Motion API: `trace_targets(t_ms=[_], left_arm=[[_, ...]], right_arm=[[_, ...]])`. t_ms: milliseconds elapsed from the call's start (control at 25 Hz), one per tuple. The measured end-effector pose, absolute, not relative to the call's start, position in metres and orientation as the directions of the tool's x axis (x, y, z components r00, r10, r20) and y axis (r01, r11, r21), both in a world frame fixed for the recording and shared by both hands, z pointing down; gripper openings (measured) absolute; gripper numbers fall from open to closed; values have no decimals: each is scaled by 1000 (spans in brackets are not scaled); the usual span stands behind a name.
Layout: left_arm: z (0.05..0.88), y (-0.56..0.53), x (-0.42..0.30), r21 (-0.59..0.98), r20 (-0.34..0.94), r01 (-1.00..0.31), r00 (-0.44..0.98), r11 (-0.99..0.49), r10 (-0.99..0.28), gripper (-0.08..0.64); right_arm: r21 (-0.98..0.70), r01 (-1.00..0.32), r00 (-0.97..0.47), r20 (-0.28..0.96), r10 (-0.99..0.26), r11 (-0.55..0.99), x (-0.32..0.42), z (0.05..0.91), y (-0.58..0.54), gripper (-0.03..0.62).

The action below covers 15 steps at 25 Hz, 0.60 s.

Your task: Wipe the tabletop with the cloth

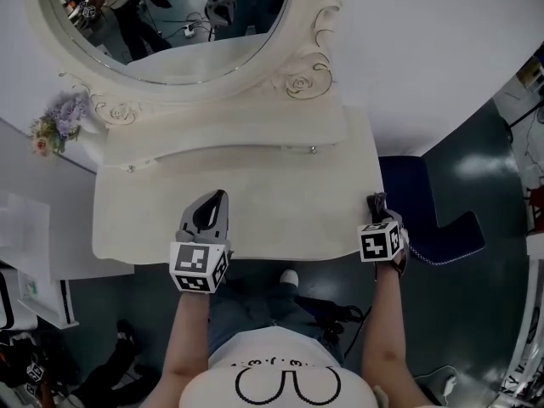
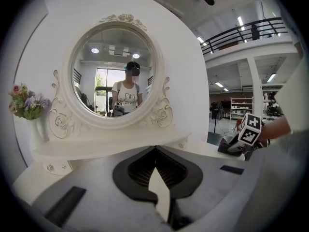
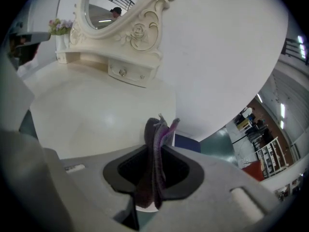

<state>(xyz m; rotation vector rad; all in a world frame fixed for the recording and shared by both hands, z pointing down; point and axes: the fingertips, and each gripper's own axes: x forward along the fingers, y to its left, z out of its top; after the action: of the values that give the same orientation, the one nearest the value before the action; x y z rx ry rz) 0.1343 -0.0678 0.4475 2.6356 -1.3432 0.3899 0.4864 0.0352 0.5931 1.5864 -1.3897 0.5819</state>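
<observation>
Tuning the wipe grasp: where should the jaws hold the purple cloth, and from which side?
Pinch the bunched fold across its layers, as the right gripper does: the cloth stands gathered edge-on between its shut jaws, a short loose end past the tips. Come in from the front right corner of the tabletop, where it sits, probably leaving that end free to wipe.

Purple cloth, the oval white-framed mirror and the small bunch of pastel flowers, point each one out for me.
purple cloth (image 3: 154, 163): right gripper view, on its upright folded middle.
oval white-framed mirror (image 1: 170, 24): head view, on the glass.
small bunch of pastel flowers (image 1: 58, 121): head view, on the blooms.
</observation>
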Motion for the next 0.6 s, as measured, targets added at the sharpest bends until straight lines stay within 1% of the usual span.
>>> trace_targets(t_ms=[200, 600], left_arm=[[450, -69, 125, 26, 303, -799, 579, -601, -757, -2], [450, -73, 72, 37, 302, -803, 577, -595, -759, -2]], right_arm=[[252, -967, 204, 838, -506, 27, 470, 591, 29, 81], [195, -981, 175, 851, -495, -12, 426, 597, 24, 81]])
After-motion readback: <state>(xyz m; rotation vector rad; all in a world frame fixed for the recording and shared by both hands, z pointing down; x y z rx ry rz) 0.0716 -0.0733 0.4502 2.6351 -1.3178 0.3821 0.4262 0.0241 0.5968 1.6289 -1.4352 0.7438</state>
